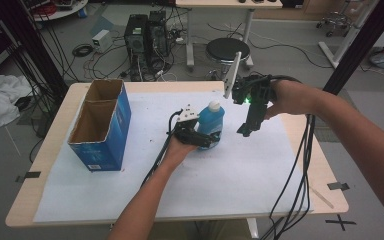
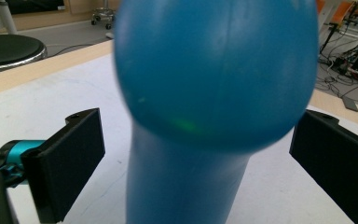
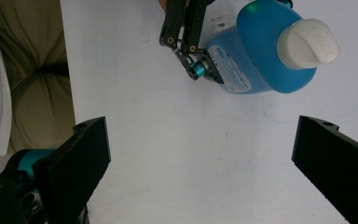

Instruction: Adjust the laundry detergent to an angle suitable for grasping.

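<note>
In the high view a blue bottle (image 1: pixel 212 121) with a white cap (image 1: pixel 214 106) stands upright near the middle of the frame, on the white sheet (image 1: pixel 240 170) that covers the wooden table (image 1: pixel 55 130). The left gripper (image 1: pixel 202 140) sits low at the bottle's near side, held by a hand (image 1: pixel 177 148) whose forearm comes up from the bottom centre of the frame. In the left gripper view the bottle (image 2: pixel 214 93) fills the centre, blurred by closeness, with the two black jaws spread wide at the lower left and lower right; both pads stand clear of the bottle's sides, so the jaws are open around it and not gripping.

The right gripper (image 1: pixel 244 131) hangs in the air to the right of the bottle in the high view, pointing downward, a green light glowing on its body. In the right gripper view its jaws are wide open at the lower corners with bare white sheet (image 3: pixel 191 154) between them, holding nothing. That view looks down on the bottle (image 3: pixel 256 51) at the upper right of the frame, the white cap (image 3: pixel 307 44) towards the right edge, and the left gripper (image 3: pixel 191 46) touching or nearly touching the bottle's labelled side.

An open blue cardboard box (image 1: pixel 102 125) stands at the left of the high view, well apart from the bottle.
</note>
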